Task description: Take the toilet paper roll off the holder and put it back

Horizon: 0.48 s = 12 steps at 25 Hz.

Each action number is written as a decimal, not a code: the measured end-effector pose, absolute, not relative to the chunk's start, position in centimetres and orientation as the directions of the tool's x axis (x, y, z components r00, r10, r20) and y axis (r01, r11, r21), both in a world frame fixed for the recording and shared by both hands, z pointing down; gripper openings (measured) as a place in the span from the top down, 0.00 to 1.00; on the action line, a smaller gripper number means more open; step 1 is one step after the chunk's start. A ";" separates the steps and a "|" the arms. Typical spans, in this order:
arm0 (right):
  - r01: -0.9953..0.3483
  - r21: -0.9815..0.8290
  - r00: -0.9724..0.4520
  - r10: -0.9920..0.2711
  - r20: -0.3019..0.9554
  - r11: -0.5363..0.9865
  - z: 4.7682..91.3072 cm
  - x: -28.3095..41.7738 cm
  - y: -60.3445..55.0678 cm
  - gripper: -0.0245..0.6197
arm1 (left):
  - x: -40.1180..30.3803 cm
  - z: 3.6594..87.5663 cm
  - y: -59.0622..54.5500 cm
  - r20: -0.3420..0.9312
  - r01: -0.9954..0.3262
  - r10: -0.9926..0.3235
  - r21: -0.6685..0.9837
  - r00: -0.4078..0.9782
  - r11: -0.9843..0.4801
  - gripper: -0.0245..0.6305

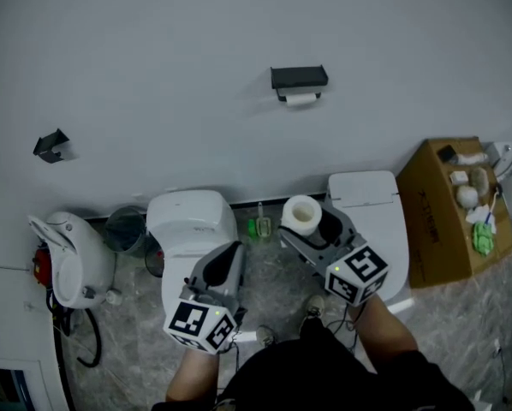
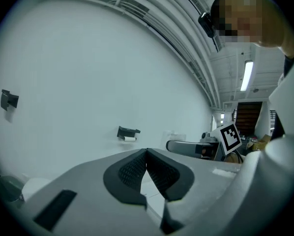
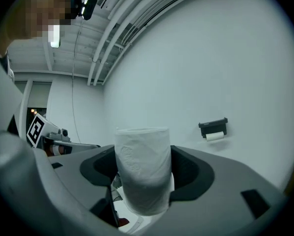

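A black toilet paper holder (image 1: 299, 78) hangs on the white wall, with a bit of white paper (image 1: 300, 98) under its cover. My right gripper (image 1: 307, 227) is shut on a white toilet paper roll (image 1: 301, 215), well short of the wall and lower in the head view. The right gripper view has the roll (image 3: 143, 166) upright between the dark pads, and the holder (image 3: 213, 127) far off to the right. My left gripper (image 1: 229, 257) is shut and empty over the left toilet; its pads (image 2: 132, 170) meet. The holder (image 2: 128, 132) is small and distant there too.
Two white toilets (image 1: 192, 221) (image 1: 372, 197) stand against the wall below the holder. A cardboard box (image 1: 436, 221) with small items sits at the right. At the left are a white appliance (image 1: 72, 259) and a grey bin (image 1: 126, 228). A small dark bracket (image 1: 50, 145) is on the wall.
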State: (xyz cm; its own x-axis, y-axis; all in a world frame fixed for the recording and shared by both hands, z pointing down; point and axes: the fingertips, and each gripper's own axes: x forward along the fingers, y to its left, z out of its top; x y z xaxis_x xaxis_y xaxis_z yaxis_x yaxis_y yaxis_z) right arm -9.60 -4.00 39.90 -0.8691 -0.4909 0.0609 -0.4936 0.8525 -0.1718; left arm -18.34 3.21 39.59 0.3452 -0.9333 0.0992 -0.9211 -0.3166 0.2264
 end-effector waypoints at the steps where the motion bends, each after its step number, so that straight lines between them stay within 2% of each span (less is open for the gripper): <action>1: -0.510 -0.172 -0.860 -0.506 0.066 0.843 40.0 -9.7 -3.1 0.48 | -18.6 39.7 3.8 0.095 -0.914 -0.927 0.233 0.362 -0.333 0.96; 6: -0.600 -0.149 -0.800 -0.593 0.095 0.786 40.1 -8.2 0.5 0.49 | -17.9 40.3 6.1 0.076 -0.867 -0.886 0.256 0.458 -0.427 0.96; 12: -0.697 -0.125 -0.716 -0.691 0.098 0.706 38.8 -2.7 3.5 0.49 | -13.5 39.0 7.9 0.040 -0.806 -0.827 0.256 0.560 -0.533 0.96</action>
State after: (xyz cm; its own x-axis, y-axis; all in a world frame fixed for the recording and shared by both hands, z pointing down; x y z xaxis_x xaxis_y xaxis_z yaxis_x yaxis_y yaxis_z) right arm -2.69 3.45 38.78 -0.7164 -0.6908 0.0980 -0.6975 0.7056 -0.1250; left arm -13.50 7.91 38.98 0.5601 -0.8275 0.0399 -0.8062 -0.5333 0.2560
